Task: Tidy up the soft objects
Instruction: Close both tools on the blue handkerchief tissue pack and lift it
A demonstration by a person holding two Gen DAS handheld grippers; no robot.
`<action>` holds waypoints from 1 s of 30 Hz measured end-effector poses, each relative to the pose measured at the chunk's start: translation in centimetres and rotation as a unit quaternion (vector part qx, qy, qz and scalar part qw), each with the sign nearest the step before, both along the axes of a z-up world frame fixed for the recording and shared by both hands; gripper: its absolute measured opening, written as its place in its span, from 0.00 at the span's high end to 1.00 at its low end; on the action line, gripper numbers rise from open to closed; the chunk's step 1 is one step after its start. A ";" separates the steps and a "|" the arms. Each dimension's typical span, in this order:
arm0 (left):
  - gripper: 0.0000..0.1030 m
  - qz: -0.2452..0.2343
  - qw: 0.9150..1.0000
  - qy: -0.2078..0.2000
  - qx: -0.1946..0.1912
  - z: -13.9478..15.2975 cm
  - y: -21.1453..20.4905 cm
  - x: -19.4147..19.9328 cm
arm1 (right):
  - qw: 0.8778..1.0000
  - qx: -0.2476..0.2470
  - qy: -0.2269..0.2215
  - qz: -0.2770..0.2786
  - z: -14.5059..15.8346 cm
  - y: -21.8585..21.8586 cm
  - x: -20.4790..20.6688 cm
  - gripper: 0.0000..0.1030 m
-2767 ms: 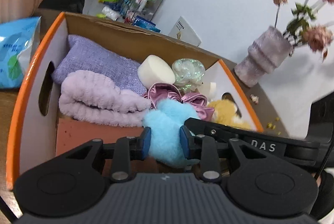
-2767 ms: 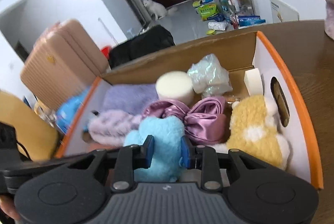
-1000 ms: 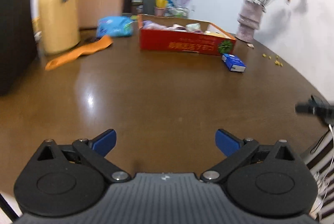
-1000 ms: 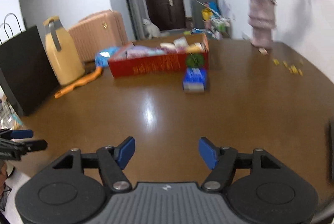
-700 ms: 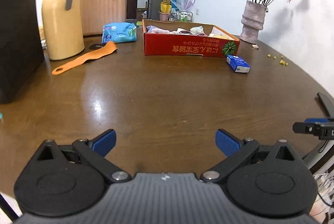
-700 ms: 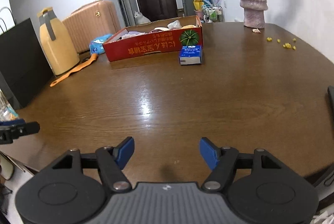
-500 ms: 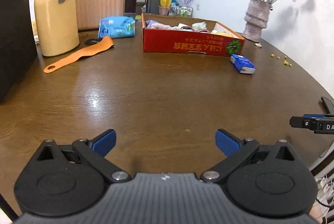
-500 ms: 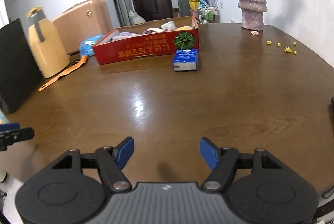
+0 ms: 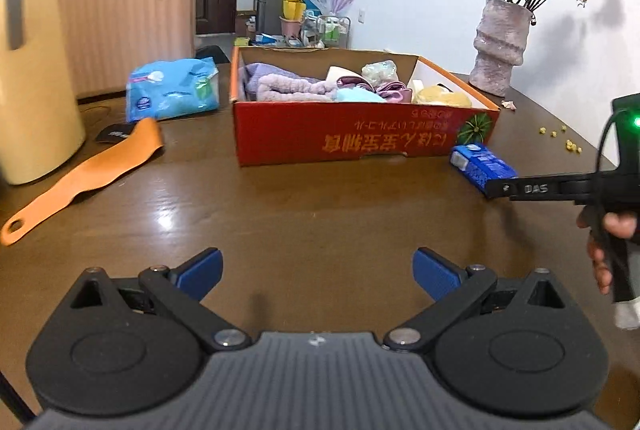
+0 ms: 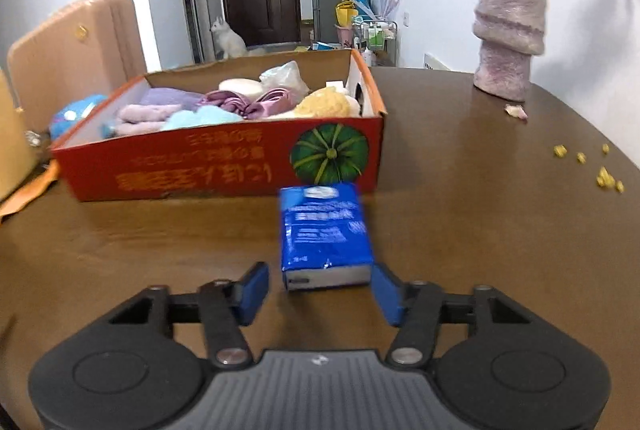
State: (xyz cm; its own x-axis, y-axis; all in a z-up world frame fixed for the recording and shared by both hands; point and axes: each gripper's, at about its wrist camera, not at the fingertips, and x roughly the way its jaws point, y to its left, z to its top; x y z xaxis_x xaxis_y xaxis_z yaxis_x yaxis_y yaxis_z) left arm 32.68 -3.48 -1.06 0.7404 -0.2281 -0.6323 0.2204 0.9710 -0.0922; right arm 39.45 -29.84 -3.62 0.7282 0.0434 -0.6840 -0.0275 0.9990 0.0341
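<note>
Right gripper [image 10: 320, 292], jaws closing but pads not yet touching, straddled the near end of the blue tissue pack [image 10: 324, 232] lying on the counter [image 10: 480, 230] before the red box [image 10: 224, 165]; best centred first, squeezed gently; left gripper [image 9: 316, 274] gaped empty.

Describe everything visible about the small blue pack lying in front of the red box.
The blue pack is a small, soft-looking rectangular packet, glossy blue wrap with white print and a pale end facing the camera. It lies flat on the brown table, just in front of the red box, near its pumpkin picture, apparently not touching it. The right gripper straddles its near end, jaws closing, pads not yet pressing.
</note>
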 end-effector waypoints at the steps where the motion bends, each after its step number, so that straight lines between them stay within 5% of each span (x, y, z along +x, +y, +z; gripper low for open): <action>1: 0.00 -0.005 1.000 0.001 -0.003 0.0 -0.1 0.6 | 1.000 -0.004 0.000 0.006 -0.1 0.3 0.3 0.65; 3: 0.00 -0.012 1.000 0.000 -0.010 0.1 0.0 1.8 | 0.997 -0.018 -0.015 0.069 0.0 1.8 -0.6 0.82; 7: 0.00 -0.018 1.000 0.005 -0.012 0.1 0.2 3.9 | 0.990 -0.015 -0.003 0.138 -0.1 3.6 -2.1 0.84; 11: 0.00 -0.027 1.000 0.002 -0.007 0.1 -0.2 4.8 | 0.997 0.016 -0.023 0.078 1.0 1.7 -1.9 0.65; 13: 0.00 -0.032 0.999 0.004 -0.002 -0.1 -0.6 5.1 | 0.998 -0.005 -0.037 0.040 1.1 1.1 -0.9 0.50; 15: 0.00 -0.039 0.999 0.008 0.002 -0.4 -1.3 5.5 | 0.999 -0.020 -0.041 0.029 0.6 0.9 0.4 0.46; 20: 0.00 -0.050 0.999 0.014 0.004 -0.5 -2.7 6.1 | 0.997 -0.030 -0.034 0.057 -0.4 1.8 1.4 0.53; 22: 0.00 -0.057 0.998 0.010 0.001 -0.1 -2.8 5.9 | 0.990 -0.015 -0.046 0.136 0.0 2.7 -0.8 0.53; 25: 0.00 -0.065 0.998 0.020 -0.008 -0.1 -3.2 5.9 | 0.961 -0.033 -0.022 0.273 -0.6 3.8 -3.9 0.52; 28: 0.01 -0.082 0.995 0.042 -0.032 -0.7 -3.9 6.0 | 0.967 -0.062 -0.028 0.244 -0.5 3.0 -5.3 0.46; 30: 0.10 -0.094 0.992 0.058 -0.057 -1.3 -4.2 5.9 | 0.976 -0.026 -0.029 0.213 0.1 1.6 -5.7 0.46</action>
